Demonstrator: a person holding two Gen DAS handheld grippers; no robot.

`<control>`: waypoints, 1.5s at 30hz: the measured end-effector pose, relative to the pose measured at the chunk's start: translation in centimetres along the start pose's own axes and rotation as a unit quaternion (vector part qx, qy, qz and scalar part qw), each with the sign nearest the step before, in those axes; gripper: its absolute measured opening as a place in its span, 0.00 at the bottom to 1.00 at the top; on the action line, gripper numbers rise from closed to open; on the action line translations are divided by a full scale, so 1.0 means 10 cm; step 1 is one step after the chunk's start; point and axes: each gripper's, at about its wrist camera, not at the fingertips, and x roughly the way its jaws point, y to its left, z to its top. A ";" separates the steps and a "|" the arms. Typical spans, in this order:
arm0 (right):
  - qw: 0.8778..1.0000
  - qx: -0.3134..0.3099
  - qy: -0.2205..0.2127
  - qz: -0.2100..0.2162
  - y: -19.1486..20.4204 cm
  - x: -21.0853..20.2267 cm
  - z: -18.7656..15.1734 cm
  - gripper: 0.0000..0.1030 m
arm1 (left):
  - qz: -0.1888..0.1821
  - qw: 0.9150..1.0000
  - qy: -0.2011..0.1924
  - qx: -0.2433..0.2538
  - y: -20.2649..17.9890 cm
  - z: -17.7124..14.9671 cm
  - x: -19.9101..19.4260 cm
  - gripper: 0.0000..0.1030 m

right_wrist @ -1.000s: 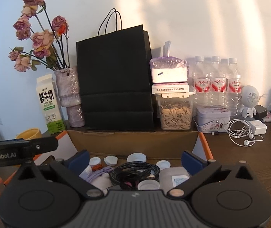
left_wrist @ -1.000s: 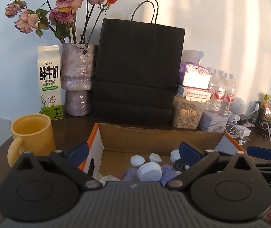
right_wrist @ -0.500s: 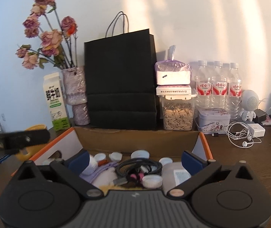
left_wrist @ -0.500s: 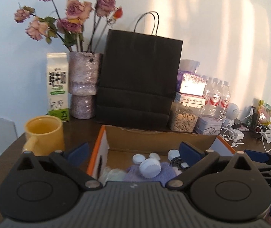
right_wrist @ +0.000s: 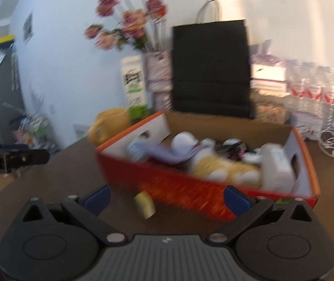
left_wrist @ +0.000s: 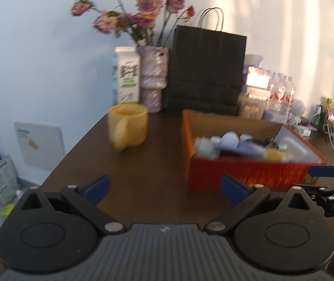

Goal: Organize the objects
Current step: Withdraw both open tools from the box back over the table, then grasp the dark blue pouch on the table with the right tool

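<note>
Both the left gripper (left_wrist: 164, 186) and the right gripper (right_wrist: 167, 196) are wide and empty, so one should slowly reach into the orange box (right_wrist: 190, 187) and pinch just one thing.

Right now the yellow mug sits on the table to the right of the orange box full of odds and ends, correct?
Not quite: the yellow mug sits to the left of the orange box, not the right. The left wrist view shows it on the table in front of the milk carton. The box is indeed full of odds and ends.
</note>
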 end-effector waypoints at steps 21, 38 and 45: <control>0.977 -0.123 0.118 0.128 1.08 0.00 -0.51 1.00 | -0.010 0.998 0.063 -0.010 0.37 -0.75 -0.83 1.00; 0.977 -0.127 0.120 0.120 1.14 0.05 -0.52 0.66 | -0.070 0.990 0.109 0.052 0.20 -0.87 -0.62 1.00; 0.985 -0.119 0.095 0.086 1.04 -0.01 -0.53 0.63 | -0.076 0.990 0.108 0.054 0.08 -0.77 -0.47 1.00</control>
